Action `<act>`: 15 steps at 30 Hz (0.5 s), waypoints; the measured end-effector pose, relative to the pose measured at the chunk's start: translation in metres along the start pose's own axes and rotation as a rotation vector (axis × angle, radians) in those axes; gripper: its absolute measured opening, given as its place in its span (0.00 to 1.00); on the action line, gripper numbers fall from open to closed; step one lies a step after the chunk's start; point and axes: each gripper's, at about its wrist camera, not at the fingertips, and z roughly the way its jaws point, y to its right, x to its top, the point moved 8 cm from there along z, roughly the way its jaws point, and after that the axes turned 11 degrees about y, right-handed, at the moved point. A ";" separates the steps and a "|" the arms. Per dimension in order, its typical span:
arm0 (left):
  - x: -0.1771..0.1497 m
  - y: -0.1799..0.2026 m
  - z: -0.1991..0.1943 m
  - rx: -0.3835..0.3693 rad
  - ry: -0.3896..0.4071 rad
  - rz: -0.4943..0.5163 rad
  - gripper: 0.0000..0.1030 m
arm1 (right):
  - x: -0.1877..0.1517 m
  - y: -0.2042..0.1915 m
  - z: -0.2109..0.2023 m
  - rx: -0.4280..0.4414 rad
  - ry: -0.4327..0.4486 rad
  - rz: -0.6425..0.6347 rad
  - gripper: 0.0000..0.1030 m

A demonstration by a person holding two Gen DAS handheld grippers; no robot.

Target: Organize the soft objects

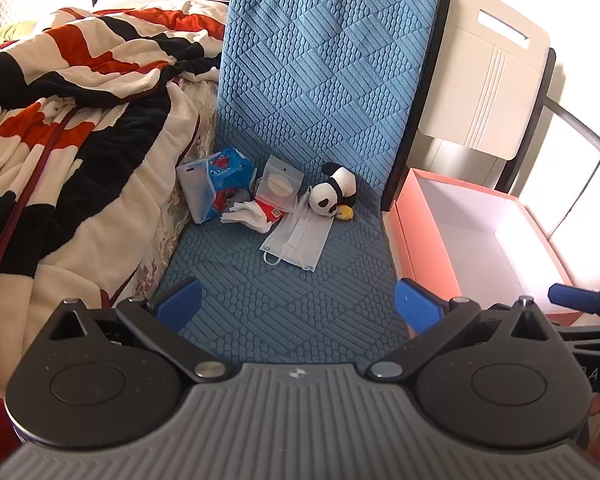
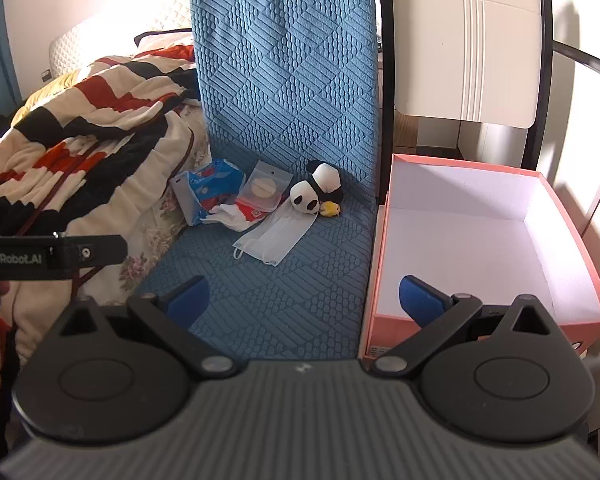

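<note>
On the blue chair seat (image 1: pixel 284 304) lie a panda plush (image 1: pixel 334 194), a pale face mask (image 1: pixel 296 240), a clear pouch with a round pad (image 1: pixel 280 188), white cloth (image 1: pixel 248 214) and a blue tissue pack (image 1: pixel 224 184). The same panda (image 2: pixel 316 194) and mask (image 2: pixel 276 236) show in the right wrist view. An open orange box (image 2: pixel 496 240) with a white inside stands to the right of the seat. My left gripper (image 1: pixel 298 306) is open and empty above the seat's front. My right gripper (image 2: pixel 304 300) is open and empty, its right finger over the box's near corner.
A red, black and cream blanket (image 1: pixel 68 120) hangs off the bed at the left. A cream chair back (image 1: pixel 488 68) stands behind the box. The left gripper's body (image 2: pixel 48 258) reaches in from the left of the right wrist view.
</note>
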 end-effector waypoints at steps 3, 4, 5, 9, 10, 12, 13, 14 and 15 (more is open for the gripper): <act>-0.001 -0.002 -0.001 0.006 0.003 0.014 1.00 | -0.002 0.001 -0.001 -0.006 0.001 -0.004 1.00; -0.001 -0.003 -0.001 0.007 0.004 0.012 1.00 | -0.002 0.002 -0.002 -0.007 0.001 -0.002 1.00; 0.000 -0.004 -0.001 0.005 0.005 0.009 1.00 | -0.002 0.002 -0.002 -0.007 0.000 0.001 1.00; -0.002 -0.003 -0.002 0.004 0.003 0.017 1.00 | -0.002 0.002 -0.001 -0.003 -0.005 0.003 1.00; -0.002 -0.003 -0.002 0.005 0.002 0.019 1.00 | -0.002 0.002 -0.001 0.001 -0.008 0.005 1.00; -0.002 -0.003 -0.003 0.001 0.004 0.020 1.00 | -0.003 0.001 -0.001 0.002 -0.011 0.002 1.00; -0.003 -0.002 -0.003 0.001 0.004 0.021 1.00 | -0.003 0.000 -0.002 0.003 -0.011 0.002 1.00; -0.003 -0.002 -0.003 0.002 0.003 0.023 1.00 | -0.003 0.000 -0.002 0.004 -0.012 0.003 1.00; -0.004 -0.002 -0.003 0.003 0.003 0.025 1.00 | -0.003 0.001 -0.003 0.004 -0.013 0.005 1.00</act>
